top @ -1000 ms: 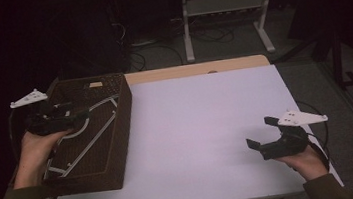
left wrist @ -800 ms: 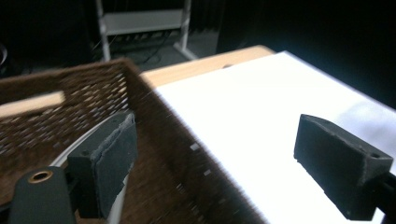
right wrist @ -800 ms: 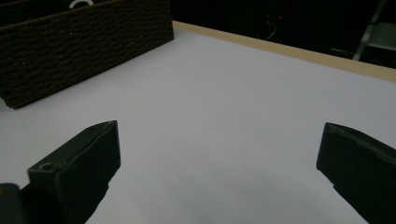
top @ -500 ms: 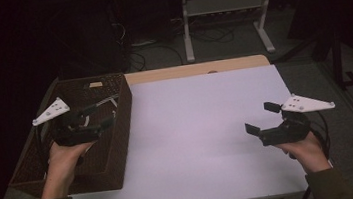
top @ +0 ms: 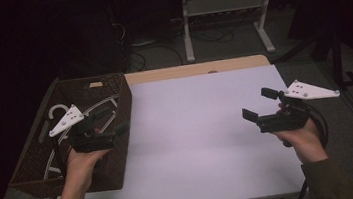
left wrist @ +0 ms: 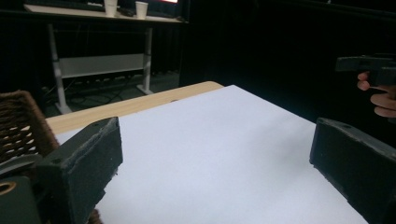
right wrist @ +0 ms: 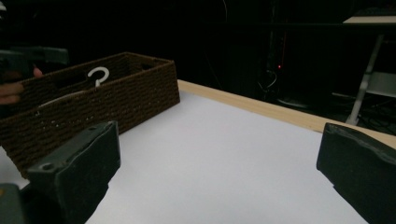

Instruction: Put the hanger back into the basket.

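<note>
At the left of the high view, the left gripper [top: 109, 124] hangs wide, its jaws just opened and empty, over the brown woven basket [top: 120, 151] holding white hangers [top: 58, 111]; the right gripper [top: 258, 106] gapes empty. Reaching back in, a jaw could snag the basket's weave.

Rough woven wicker basket [top: 119, 103]

A brown basket [top: 118, 131] sits on the white table [top: 207, 126].

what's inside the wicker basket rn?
White clothes hangers lie in the brown wicker basket; one hook shows above the rim. The left gripper and hand cover the middle, so the count is unclear.
</note>
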`<state>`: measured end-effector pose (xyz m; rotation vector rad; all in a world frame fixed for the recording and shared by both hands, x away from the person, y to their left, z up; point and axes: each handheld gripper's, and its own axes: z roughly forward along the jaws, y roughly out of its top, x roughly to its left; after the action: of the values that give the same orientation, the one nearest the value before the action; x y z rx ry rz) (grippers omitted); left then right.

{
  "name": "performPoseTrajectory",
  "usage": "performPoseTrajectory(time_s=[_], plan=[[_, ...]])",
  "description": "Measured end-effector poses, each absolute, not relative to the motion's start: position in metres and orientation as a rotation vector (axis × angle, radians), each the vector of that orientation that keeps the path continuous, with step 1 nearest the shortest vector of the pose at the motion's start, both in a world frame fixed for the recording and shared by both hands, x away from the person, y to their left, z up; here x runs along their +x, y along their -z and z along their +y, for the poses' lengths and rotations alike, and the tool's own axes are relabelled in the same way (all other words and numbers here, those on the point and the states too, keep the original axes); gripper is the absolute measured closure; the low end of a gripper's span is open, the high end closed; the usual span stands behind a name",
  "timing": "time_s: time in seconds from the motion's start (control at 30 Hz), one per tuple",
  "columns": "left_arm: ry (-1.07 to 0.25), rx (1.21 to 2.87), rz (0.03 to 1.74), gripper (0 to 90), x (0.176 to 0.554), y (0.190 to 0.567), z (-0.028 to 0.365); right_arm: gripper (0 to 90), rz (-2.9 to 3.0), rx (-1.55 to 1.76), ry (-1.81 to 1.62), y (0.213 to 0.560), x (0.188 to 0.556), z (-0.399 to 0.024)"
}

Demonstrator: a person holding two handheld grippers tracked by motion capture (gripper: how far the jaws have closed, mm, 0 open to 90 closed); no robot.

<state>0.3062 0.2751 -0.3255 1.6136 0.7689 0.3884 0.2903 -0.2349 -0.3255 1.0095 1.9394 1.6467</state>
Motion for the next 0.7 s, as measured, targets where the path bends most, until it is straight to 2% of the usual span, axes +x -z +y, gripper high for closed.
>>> performPoseTrajectory(time_s=[0.7], plan=[[-0.379, 1.604, 0.728, 2.2, 0.3021, 0.3320, 0.2688, 0.0, 1.897, 0.969, -1.699, 0.3155, 0.2917, -0.2330]])
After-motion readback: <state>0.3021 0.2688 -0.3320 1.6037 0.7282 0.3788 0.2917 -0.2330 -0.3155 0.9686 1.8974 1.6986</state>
